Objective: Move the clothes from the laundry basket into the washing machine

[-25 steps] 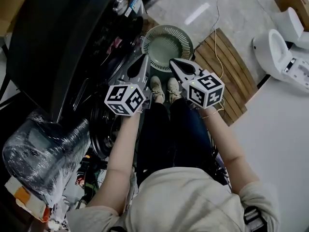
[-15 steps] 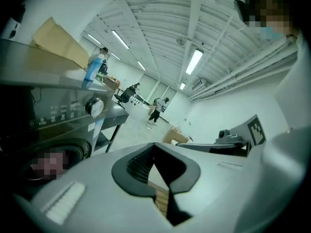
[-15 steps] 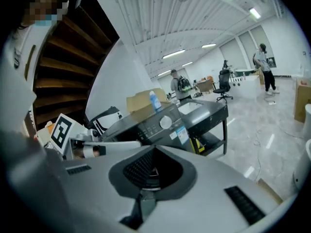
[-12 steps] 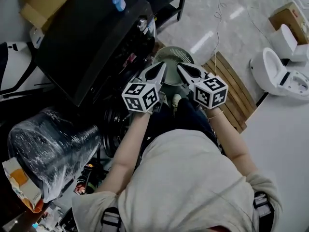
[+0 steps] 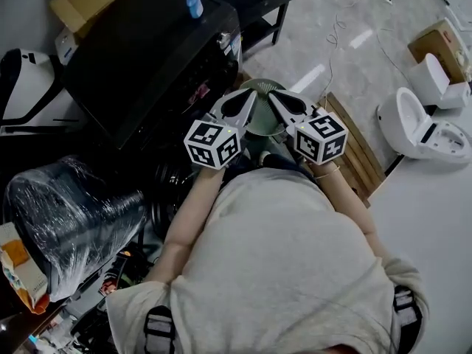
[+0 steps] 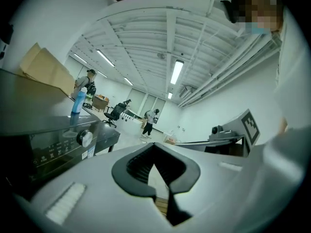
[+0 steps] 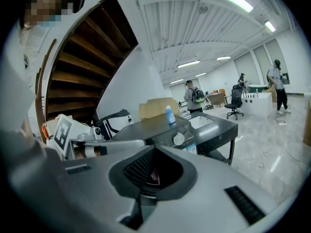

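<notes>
Washing machine (image 5: 140, 65): black, on the floor at the upper left of the head view, just left of both grippers. Dial panel runs along the top's right edge.
Person (image 5: 280, 271): beige top fills the bottom of the head view, both forearms reach forward and each hand holds a gripper.
Wrapped bundle (image 5: 70, 220): clear film over something dark, on the floor left of the person, near the machine's near corner.
Slat board (image 5: 361, 153): wooden, flat on the floor, just right of the basket; touching or not, can't tell.
Toilet (image 5: 420, 124): white, on the floor by the right edge of the view, well apart from the basket.
Cardboard box (image 5: 74, 2): brown, behind the machine's far left corner.
Laundry basket (image 5: 263, 124): green, round, slotted wall, on the floor ahead of the person, between the machine's front and the slat board. Mostly covered by the grippers, so its inside can't be seen.
Left gripper (image 5: 249, 96): above the basket's left rim, jaws pressed together, nothing between them.
Right gripper (image 5: 273, 96): above the basket's right rim, just beside the left one, tips angled toward each other. Jaws pressed together, nothing pinched.
Bottle (image 5: 193, 4): blue, upright on the machine's top, at the far corner by the dial edge.
Pink patch (image 5: 198, 93): at the machine's dark front, too small to tell what it is.
</notes>
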Available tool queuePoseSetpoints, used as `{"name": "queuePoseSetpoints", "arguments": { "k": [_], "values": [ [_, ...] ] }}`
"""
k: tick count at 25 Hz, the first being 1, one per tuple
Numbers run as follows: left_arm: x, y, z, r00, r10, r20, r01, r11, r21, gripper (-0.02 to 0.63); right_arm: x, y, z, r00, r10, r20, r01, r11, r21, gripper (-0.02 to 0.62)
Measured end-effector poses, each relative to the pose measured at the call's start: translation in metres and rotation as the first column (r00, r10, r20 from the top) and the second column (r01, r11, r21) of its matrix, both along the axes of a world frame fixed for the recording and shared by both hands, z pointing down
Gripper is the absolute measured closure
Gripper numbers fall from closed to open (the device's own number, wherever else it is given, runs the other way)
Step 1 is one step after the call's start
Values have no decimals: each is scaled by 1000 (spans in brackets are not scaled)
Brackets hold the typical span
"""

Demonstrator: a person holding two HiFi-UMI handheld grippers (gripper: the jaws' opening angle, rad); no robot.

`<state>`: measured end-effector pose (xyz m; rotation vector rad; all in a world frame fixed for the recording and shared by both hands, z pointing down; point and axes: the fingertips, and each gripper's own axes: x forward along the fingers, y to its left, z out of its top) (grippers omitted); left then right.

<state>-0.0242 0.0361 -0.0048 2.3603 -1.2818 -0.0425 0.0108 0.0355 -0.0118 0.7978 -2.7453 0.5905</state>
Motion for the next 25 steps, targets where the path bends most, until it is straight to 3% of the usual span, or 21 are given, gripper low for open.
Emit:
{"name": "queuePoseSetpoints", "arguments": {
  "k": [4,10,18,25],
  "values": [
    [-5,-4,2,998,-43,43,44,999,-27,597,-3,-4,-10,1000,14,-17,-13,999,53,586],
    [-11,-4,10,984,-60,165,70,996,-51,597,-2,-6,-9,999,42,-35,-40,998,53,586],
    [-10,0,19,980,-43,196,57,996,-64,597,-2,-2,1,998,45,-47,-43,998,34,586],
    [-12,-2,18,983,-44,179,56,996,-63,597,-3,-2,2,997,37,-65,-35,999,33,588]
  ]
}}
